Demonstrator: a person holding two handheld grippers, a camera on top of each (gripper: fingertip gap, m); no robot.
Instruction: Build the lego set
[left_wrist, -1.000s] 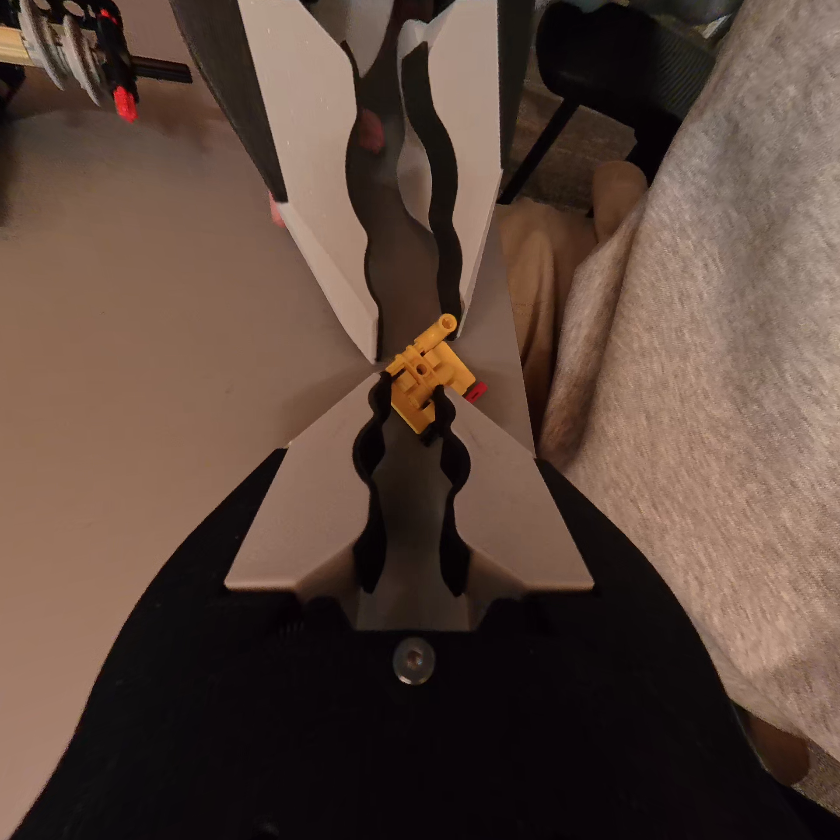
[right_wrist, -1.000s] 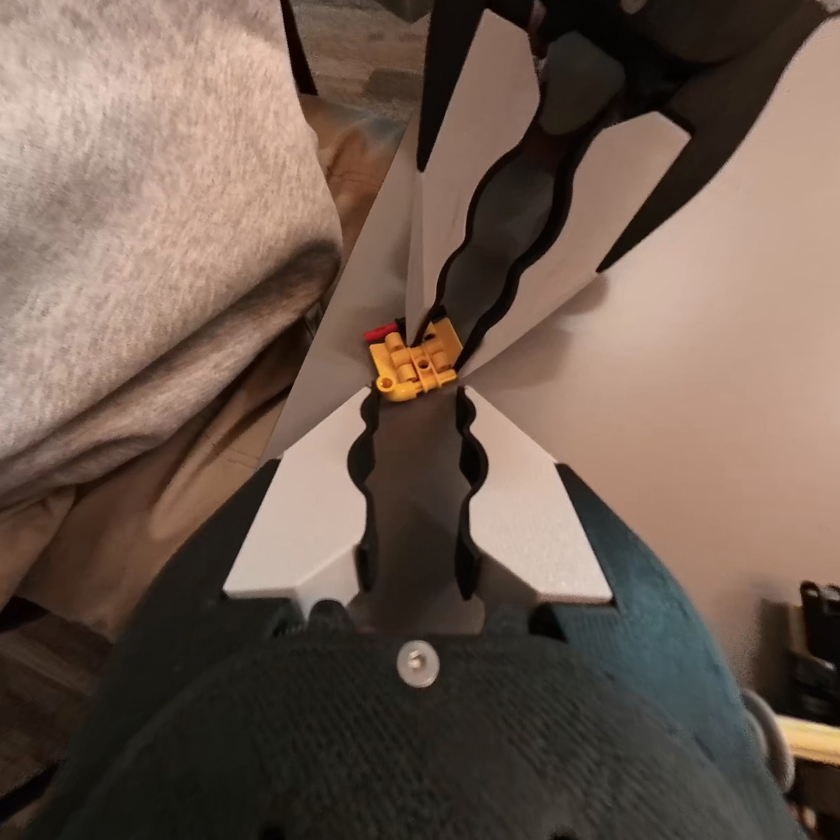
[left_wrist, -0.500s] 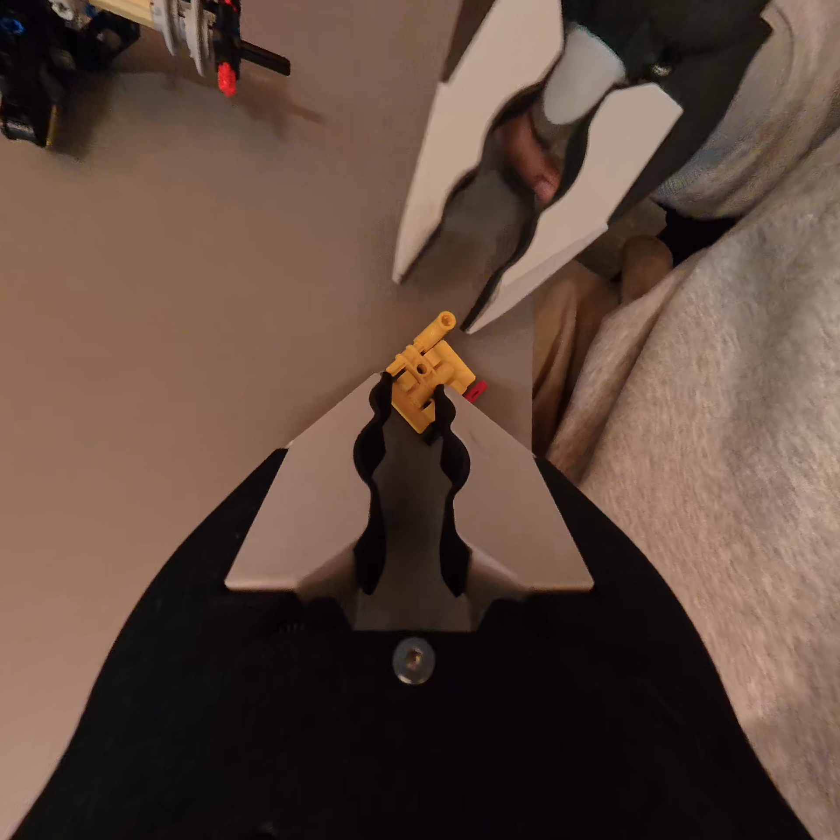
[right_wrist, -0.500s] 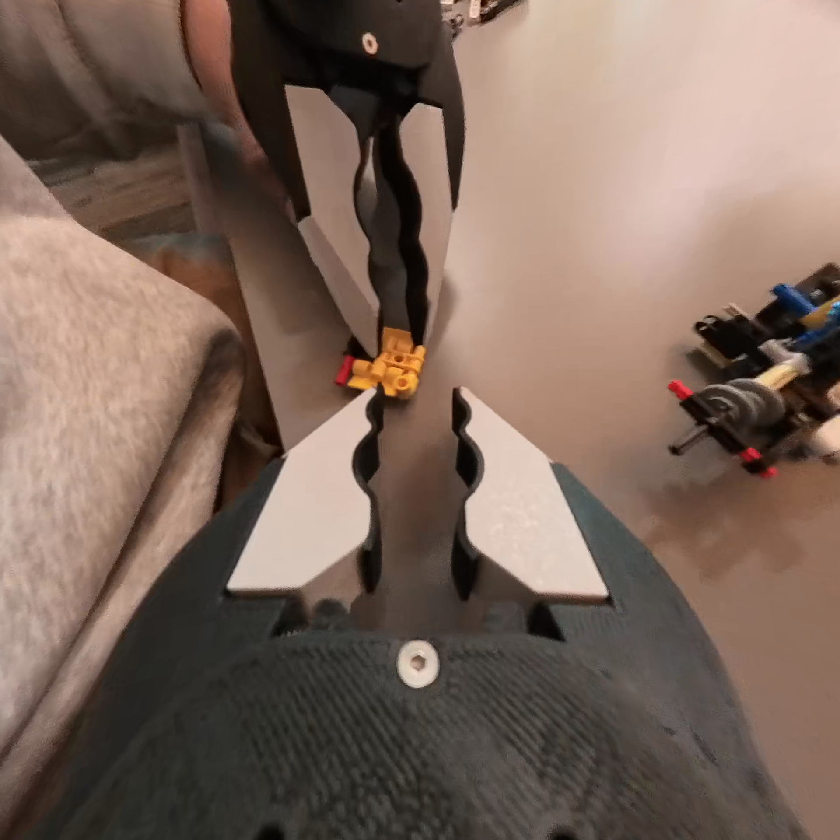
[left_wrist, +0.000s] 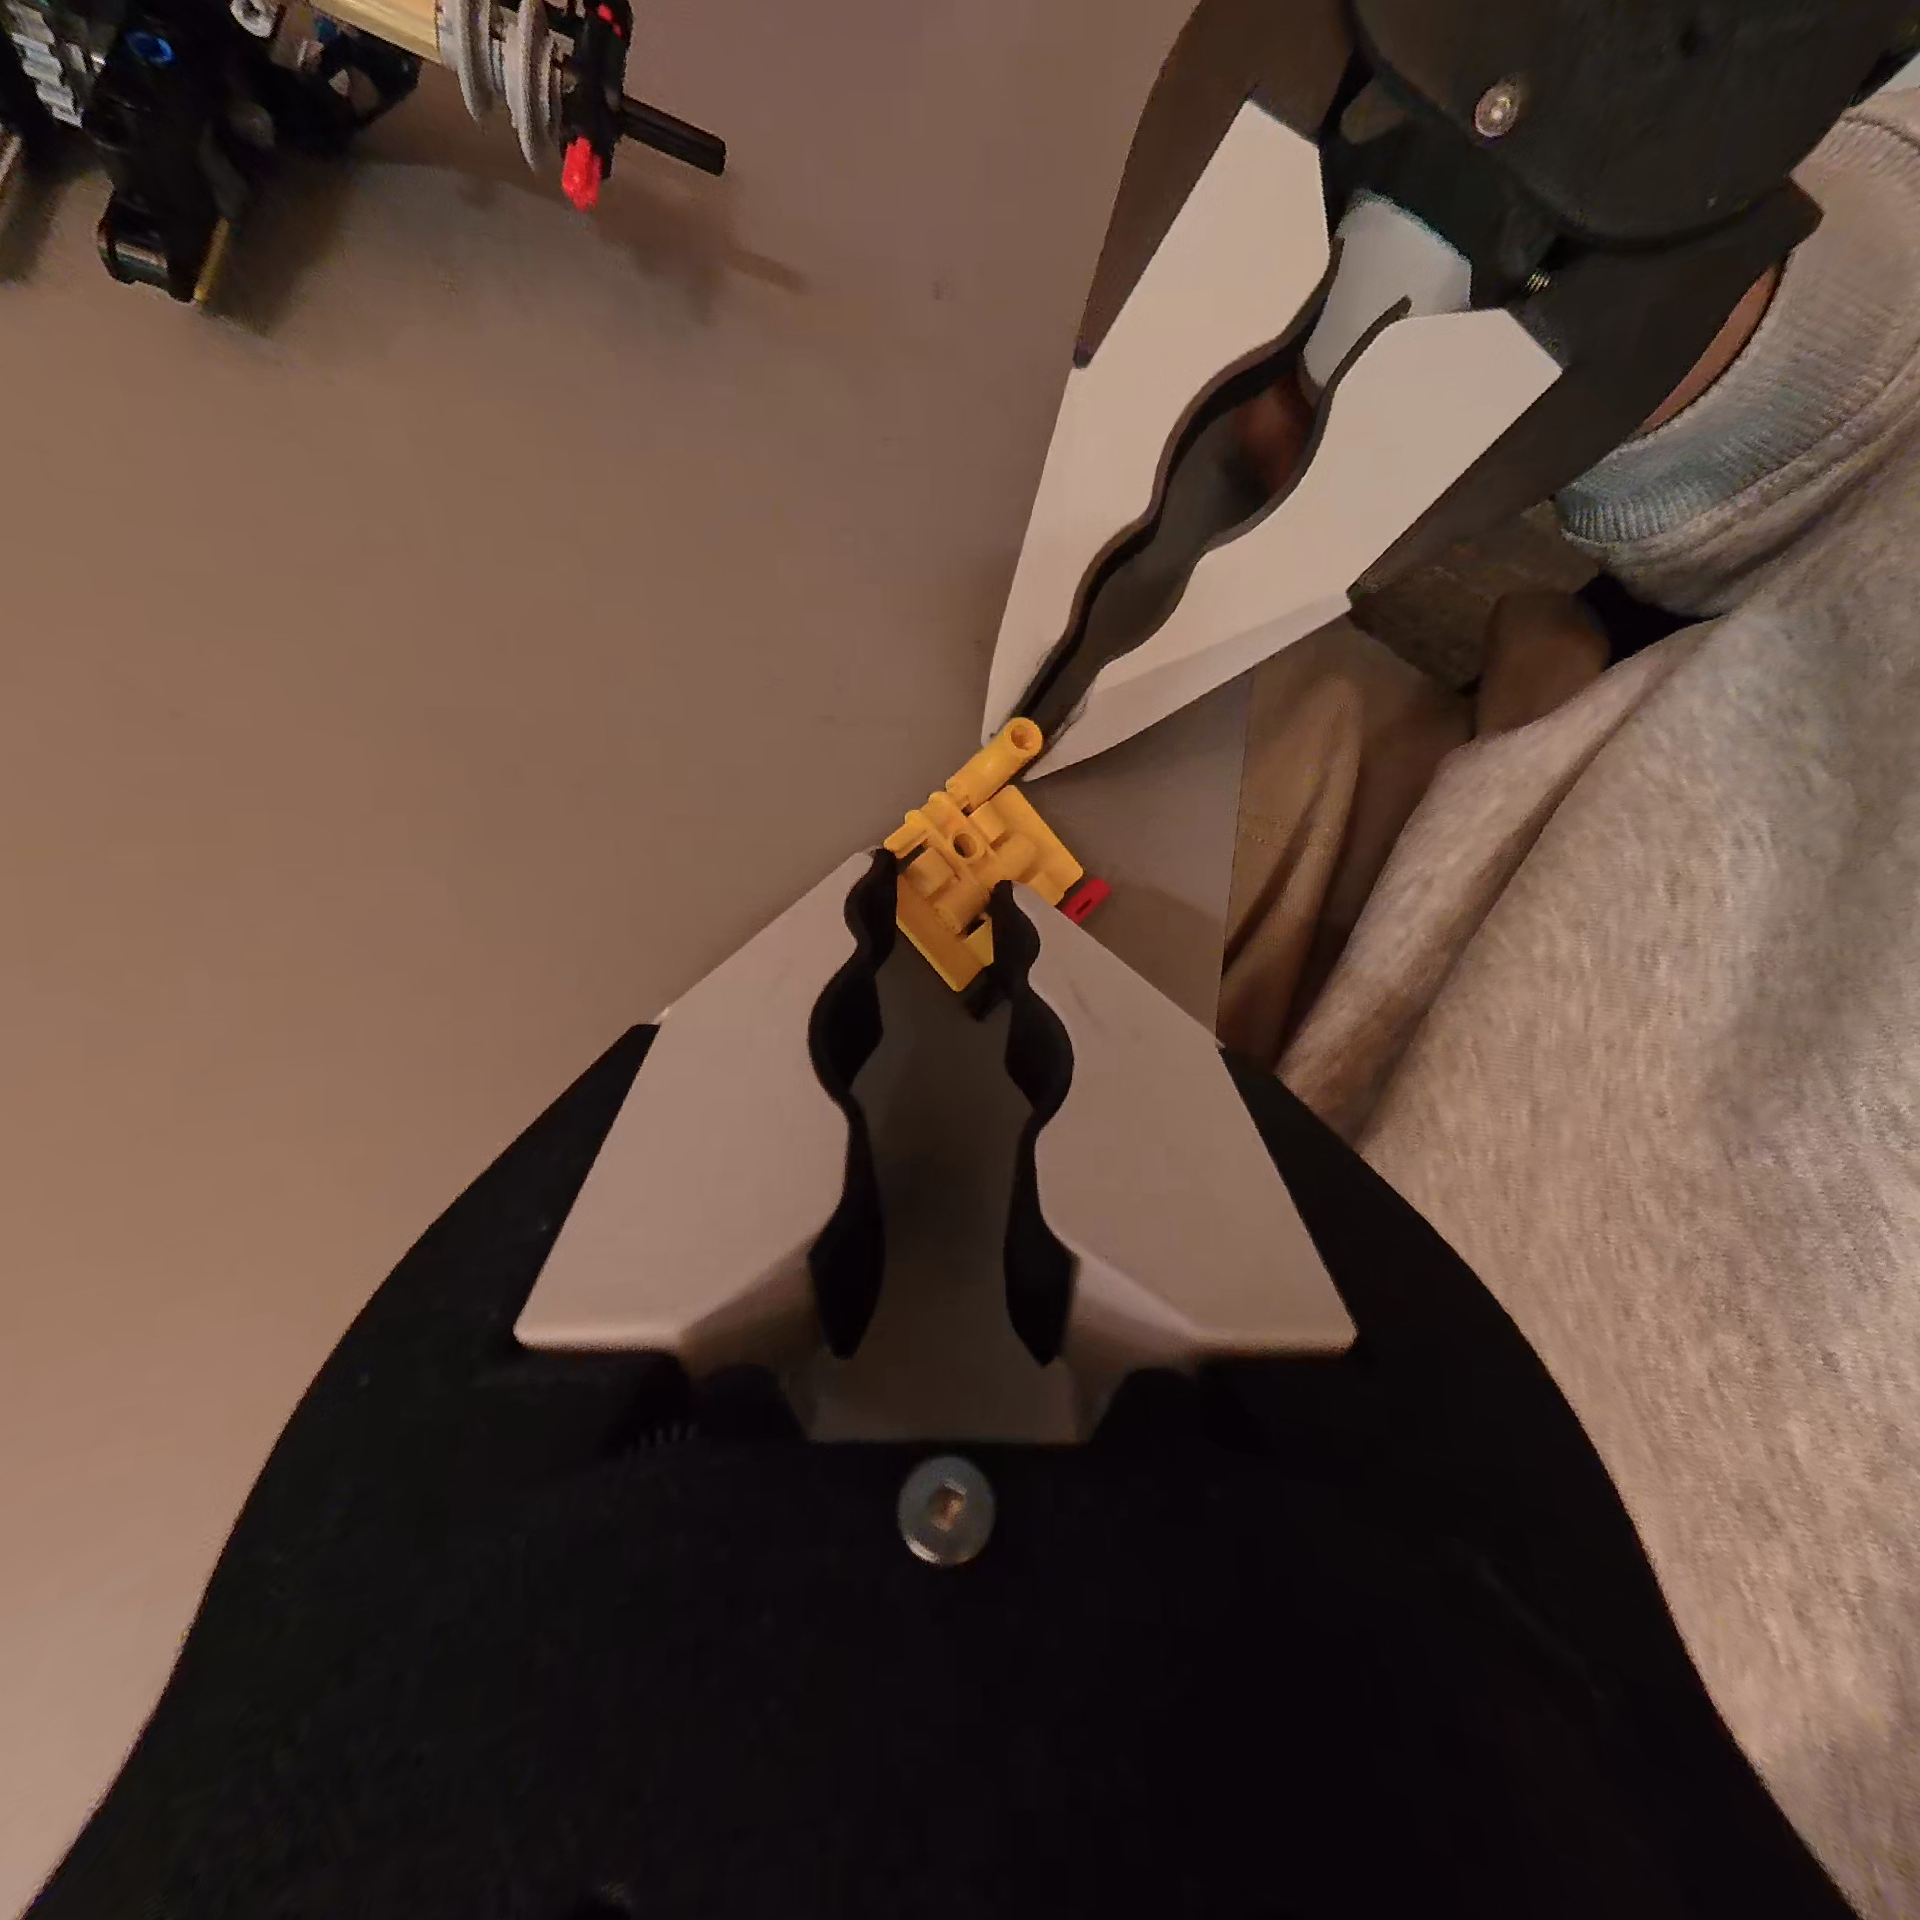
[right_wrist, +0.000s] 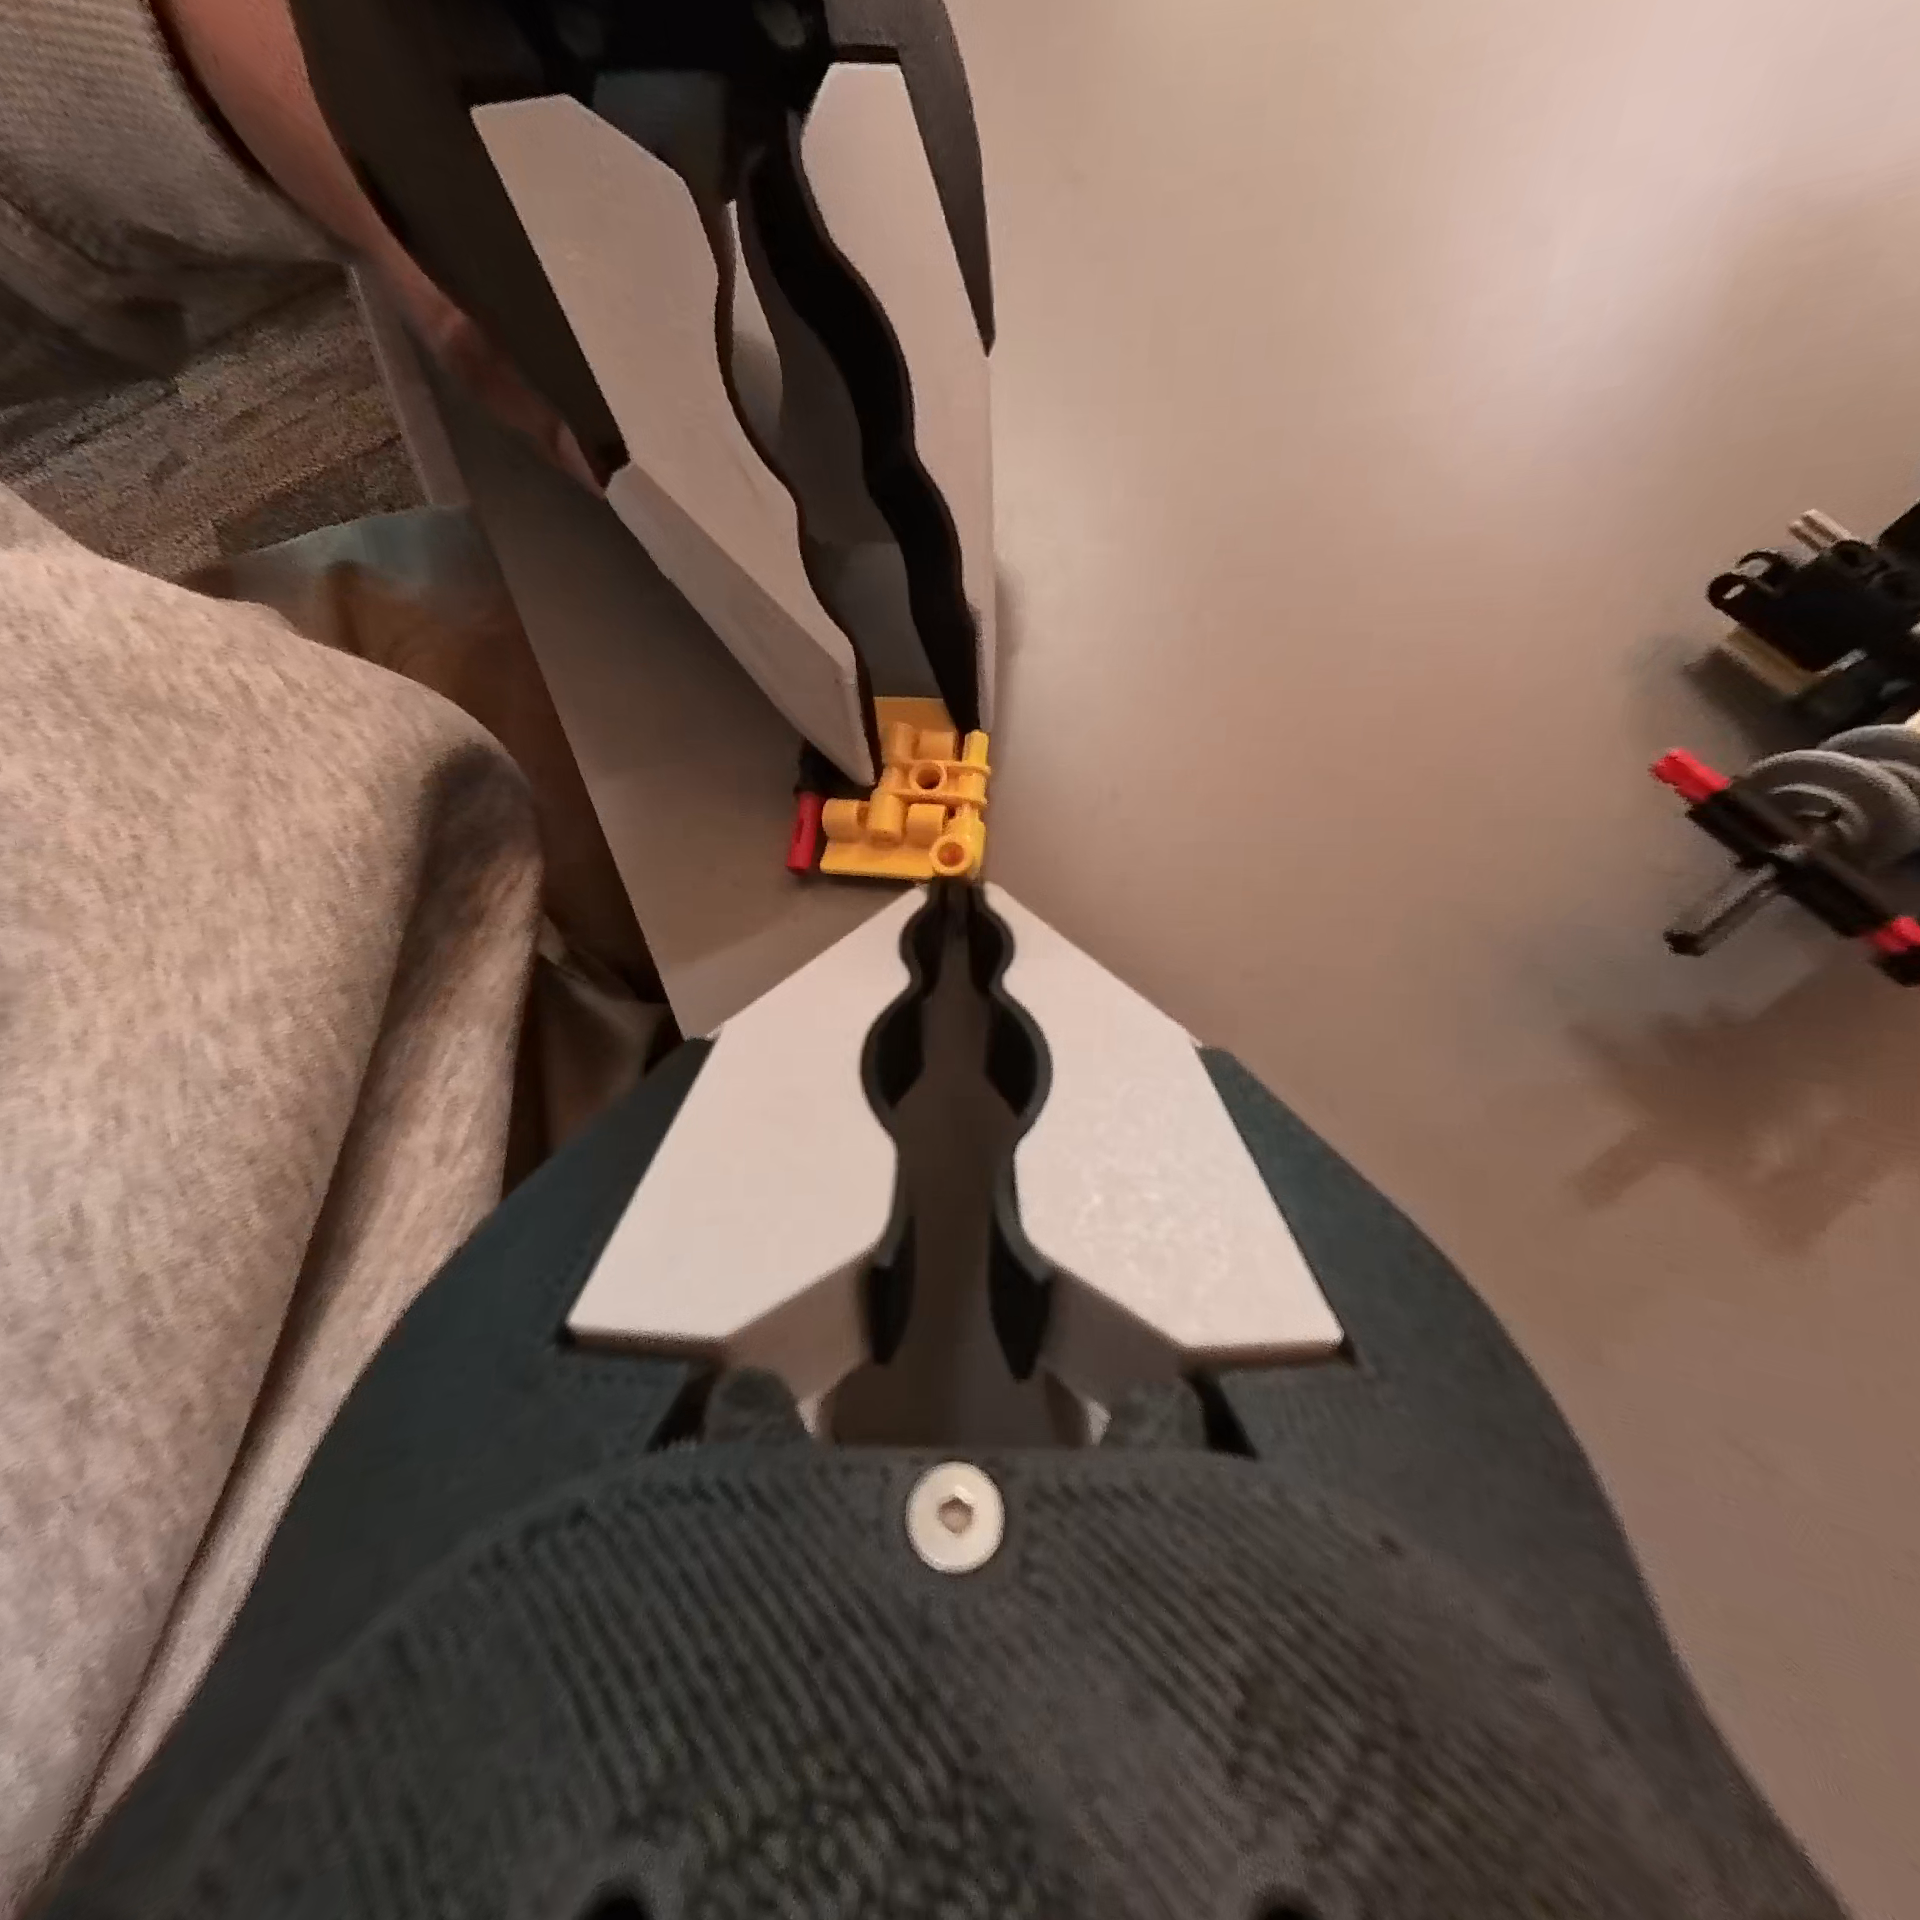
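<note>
A small yellow lego assembly (left_wrist: 971, 873) with a red pin (left_wrist: 1086, 899) on its side is held above the table's near edge. My left gripper (left_wrist: 940, 894) is shut on its lower part. My right gripper (left_wrist: 1023, 727) comes in from the upper right with its jaws together, tips touching the end of the yellow peg that sticks out. In the right wrist view the right gripper (right_wrist: 951, 896) is shut just below the yellow assembly (right_wrist: 904, 805). There the left gripper (right_wrist: 920, 743) clamps the assembly from above, and the red pin (right_wrist: 802, 842) shows at its left.
A partly built black lego model (left_wrist: 197, 135) with grey wheels and red pins lies farther back on the beige table (left_wrist: 416, 675); it also shows in the right wrist view (right_wrist: 1808, 821). A person's grey sleeve and body (left_wrist: 1610, 1091) are beside the table edge (left_wrist: 1236, 810). Only a small space, under 4 cm, lies between the two pairs of fingers.
The right gripper was open at the yellow assembly, drew back, then came in again and shut with its tips at the yellow peg. The left gripper kept its hold throughout.
</note>
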